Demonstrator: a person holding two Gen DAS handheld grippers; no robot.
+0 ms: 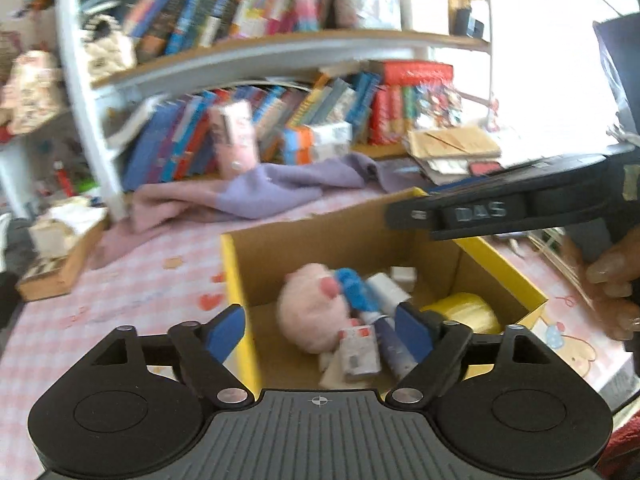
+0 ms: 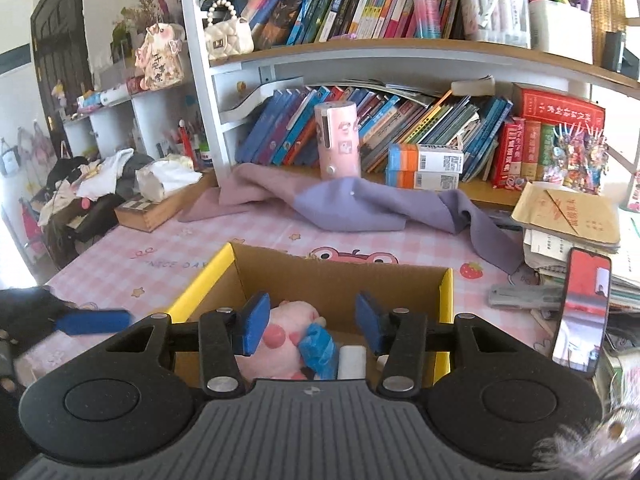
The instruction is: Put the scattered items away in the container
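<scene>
Plush pig (image 1: 312, 308), pink and soft, already lies inside the yellow-edged cardboard box (image 1: 236, 280) on the pink checked tablecloth (image 1: 120, 280), packed against a blue fuzzy thing (image 1: 354, 288), a white roll (image 1: 386, 286), a small printed carton (image 1: 360, 352), a dark tube (image 1: 394, 344) and a yellow tape roll (image 1: 468, 312). I judge all of it light; the pig would squash under a pinch, so I'd grip its body, while the tube and roll look smooth and could slip. My left gripper (image 1: 320, 330) hangs above the box with its jaws spread wide and nothing between the pads. My right gripper (image 2: 312, 322) is parted more narrowly over the same box, also empty. A phone (image 2: 584, 312) stands propped to the right, outside the box.
</scene>
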